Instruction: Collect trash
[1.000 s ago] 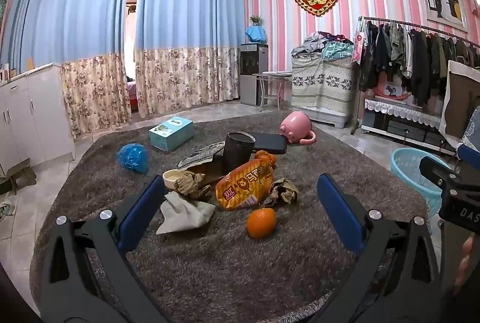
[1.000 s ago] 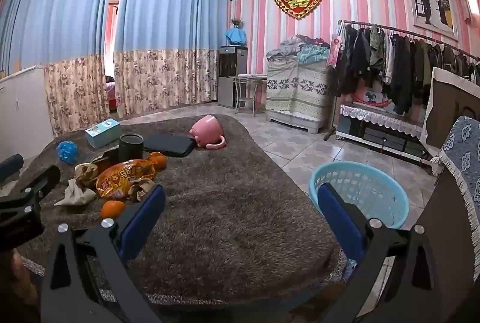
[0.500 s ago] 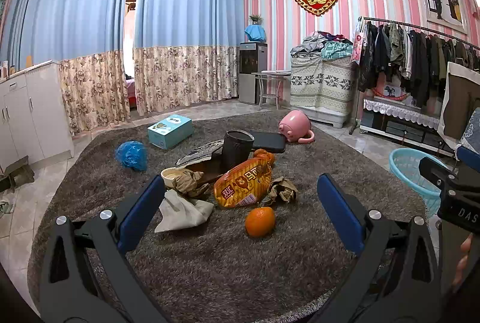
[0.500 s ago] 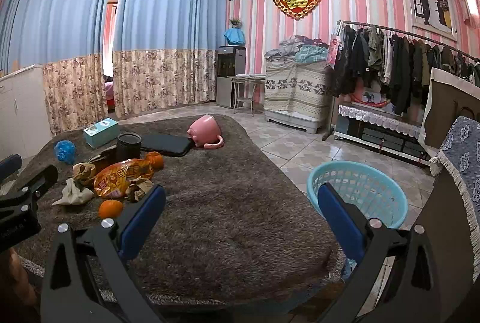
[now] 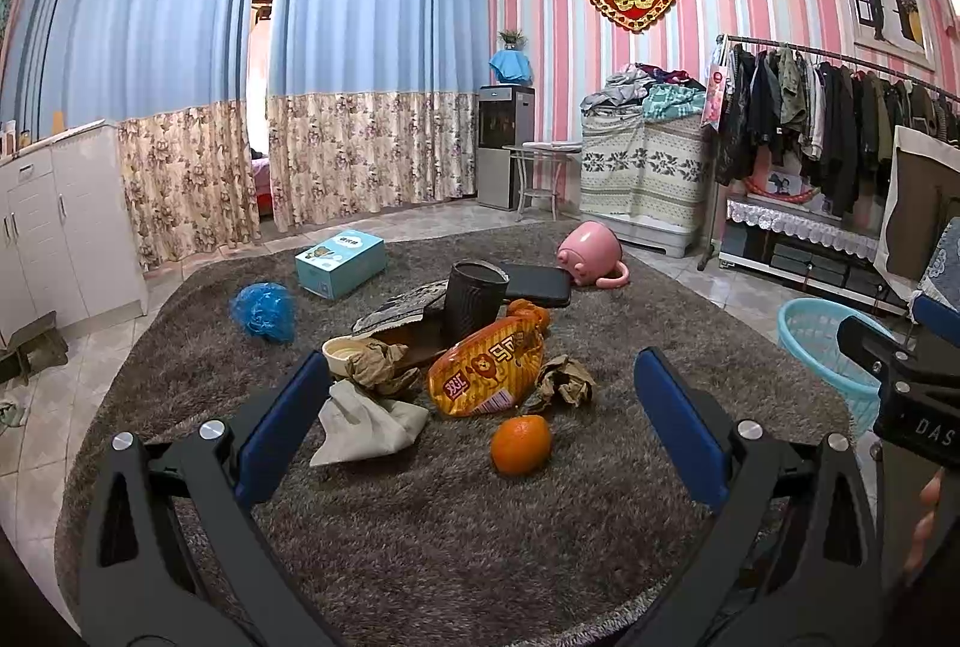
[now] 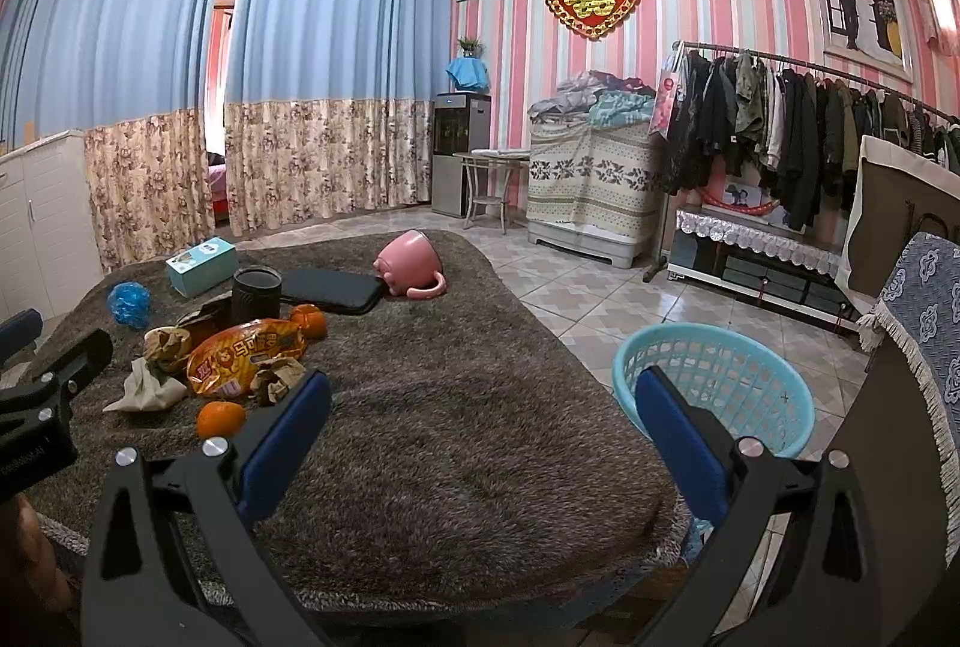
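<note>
At the far left of the carpeted table (image 5: 420, 515) we see a blue crumpled bag (image 5: 263, 312) lying apart from the main heap. Next comes a white crumpled tissue (image 5: 366, 422), touching brown paper wads (image 5: 378, 365), then the orange snack wrapper (image 5: 489, 368) with another brown wad (image 5: 564, 380) and a mandarin (image 5: 521, 444) beside it. Our left gripper (image 5: 477, 428) hovers wide open and empty, short of this heap. Further right, our right gripper (image 6: 480, 428) is also spread and empty, over bare carpet. The blue basket (image 6: 714, 383) stands on the floor off the table's right edge. We judge nothing is collected yet; next, we lower the left gripper onto one piece.
</note>
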Demonstrator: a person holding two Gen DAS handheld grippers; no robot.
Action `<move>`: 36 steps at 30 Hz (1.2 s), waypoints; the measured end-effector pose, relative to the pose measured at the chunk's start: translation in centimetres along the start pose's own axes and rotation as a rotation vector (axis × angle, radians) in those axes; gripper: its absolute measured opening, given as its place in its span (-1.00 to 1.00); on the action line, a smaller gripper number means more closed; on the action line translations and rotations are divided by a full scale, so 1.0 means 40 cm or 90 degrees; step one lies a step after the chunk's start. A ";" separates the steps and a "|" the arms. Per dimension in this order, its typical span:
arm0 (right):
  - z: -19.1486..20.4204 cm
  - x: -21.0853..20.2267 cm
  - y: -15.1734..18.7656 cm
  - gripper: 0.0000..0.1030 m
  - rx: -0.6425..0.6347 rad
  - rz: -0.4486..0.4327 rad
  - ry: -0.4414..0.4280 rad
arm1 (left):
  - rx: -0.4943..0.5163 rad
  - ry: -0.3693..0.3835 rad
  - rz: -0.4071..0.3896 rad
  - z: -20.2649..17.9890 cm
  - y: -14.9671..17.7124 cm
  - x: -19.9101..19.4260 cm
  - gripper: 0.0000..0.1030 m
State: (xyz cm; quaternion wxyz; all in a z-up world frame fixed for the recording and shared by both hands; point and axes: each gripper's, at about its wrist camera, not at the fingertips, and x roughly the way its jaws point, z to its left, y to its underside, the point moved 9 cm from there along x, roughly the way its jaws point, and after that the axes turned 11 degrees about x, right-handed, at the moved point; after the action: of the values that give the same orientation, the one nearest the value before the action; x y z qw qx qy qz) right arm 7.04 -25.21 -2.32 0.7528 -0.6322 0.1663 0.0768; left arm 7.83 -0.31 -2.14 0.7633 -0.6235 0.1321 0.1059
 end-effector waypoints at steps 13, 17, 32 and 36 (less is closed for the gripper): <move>-0.001 0.000 0.000 0.93 0.000 -0.001 0.000 | -0.001 0.000 0.000 0.001 -0.002 -0.002 0.90; -0.001 0.000 0.000 0.93 0.000 -0.001 0.000 | -0.001 0.000 -0.001 0.002 -0.001 -0.001 0.90; -0.001 0.001 -0.001 0.93 -0.001 -0.002 0.001 | -0.005 0.002 0.001 0.011 0.004 0.000 0.90; -0.001 0.001 -0.001 0.93 0.000 -0.001 0.000 | -0.003 0.005 -0.005 0.010 0.003 0.000 0.90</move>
State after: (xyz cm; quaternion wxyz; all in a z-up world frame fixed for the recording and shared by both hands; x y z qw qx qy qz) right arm 7.08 -25.27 -2.31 0.7527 -0.6325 0.1660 0.0760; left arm 7.80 0.13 -2.18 0.7615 -0.6264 0.1322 0.1013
